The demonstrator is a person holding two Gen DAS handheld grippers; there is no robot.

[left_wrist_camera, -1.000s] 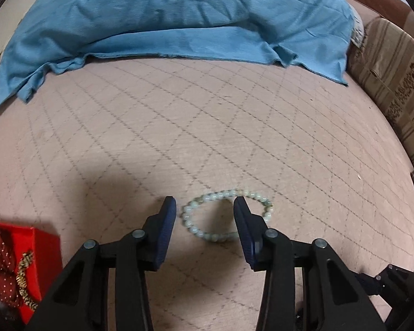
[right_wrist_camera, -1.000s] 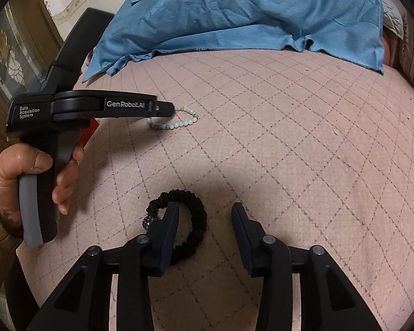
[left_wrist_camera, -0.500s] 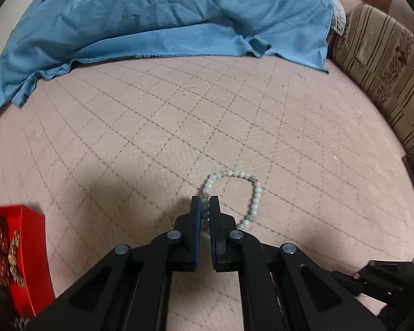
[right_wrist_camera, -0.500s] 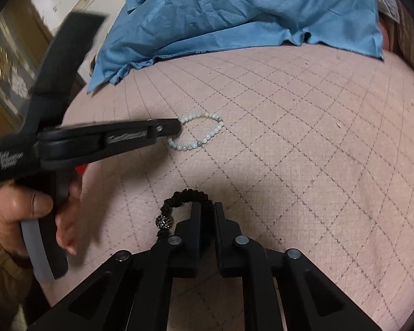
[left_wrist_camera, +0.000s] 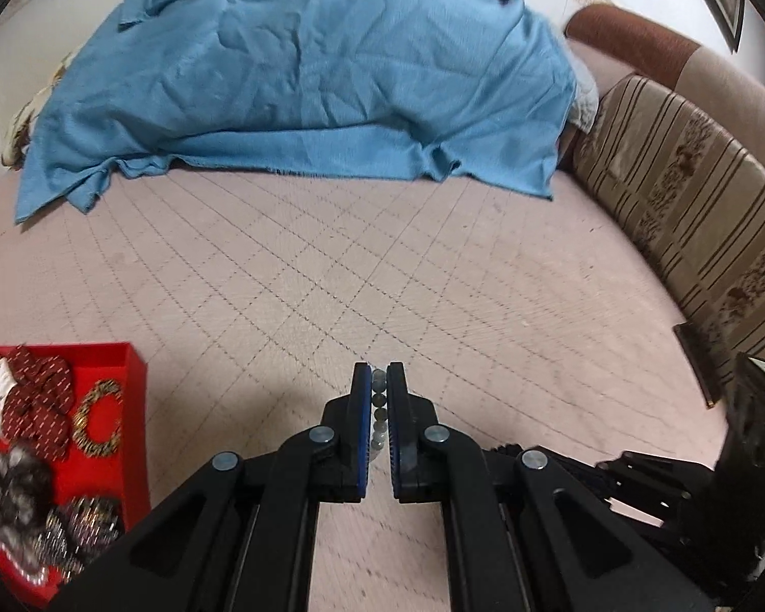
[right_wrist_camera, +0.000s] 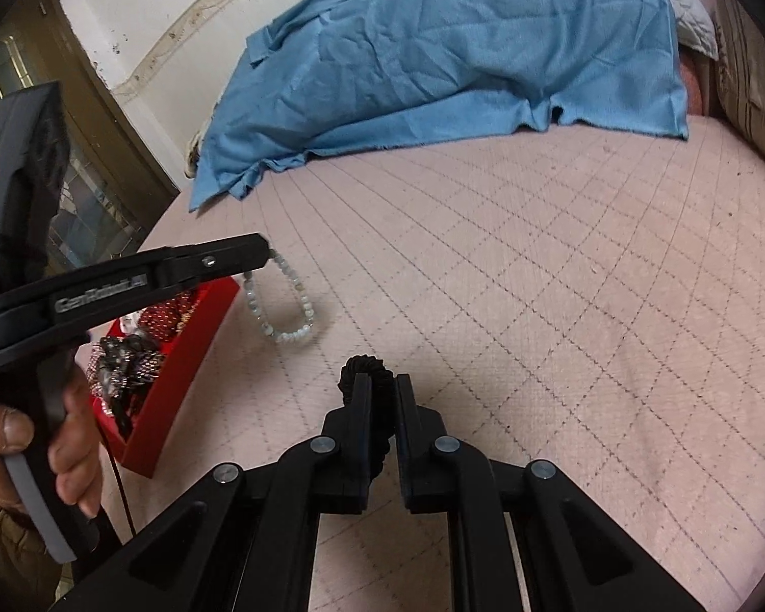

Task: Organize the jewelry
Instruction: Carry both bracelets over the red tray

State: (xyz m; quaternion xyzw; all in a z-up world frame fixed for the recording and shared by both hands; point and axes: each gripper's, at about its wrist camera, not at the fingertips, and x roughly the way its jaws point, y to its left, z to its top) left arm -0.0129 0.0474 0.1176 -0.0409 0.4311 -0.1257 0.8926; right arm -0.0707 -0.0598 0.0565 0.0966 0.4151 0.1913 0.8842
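My left gripper (left_wrist_camera: pixel 378 376) is shut on a pale green bead bracelet (left_wrist_camera: pixel 379 410), lifted off the bed. In the right wrist view the bracelet (right_wrist_camera: pixel 285 301) hangs from the left gripper (right_wrist_camera: pixel 268 255) beside a red box (right_wrist_camera: pixel 178 357). My right gripper (right_wrist_camera: pixel 382 382) is shut on a black braided bracelet (right_wrist_camera: pixel 364 370), held above the pink quilted bed (right_wrist_camera: pixel 535 280). The red box (left_wrist_camera: pixel 122 372) sits at lower left in the left wrist view and holds several pieces of jewelry and hair ties.
A blue blanket (left_wrist_camera: pixel 301 81) covers a heap at the far end of the bed. A striped brown sofa back (left_wrist_camera: pixel 688 204) runs along the right side. A wooden door (right_wrist_camera: pixel 76 168) stands at left.
Both grippers closed on their bracelets and lifted them off the bed. The left gripper has carried the bead bracelet toward the red box.
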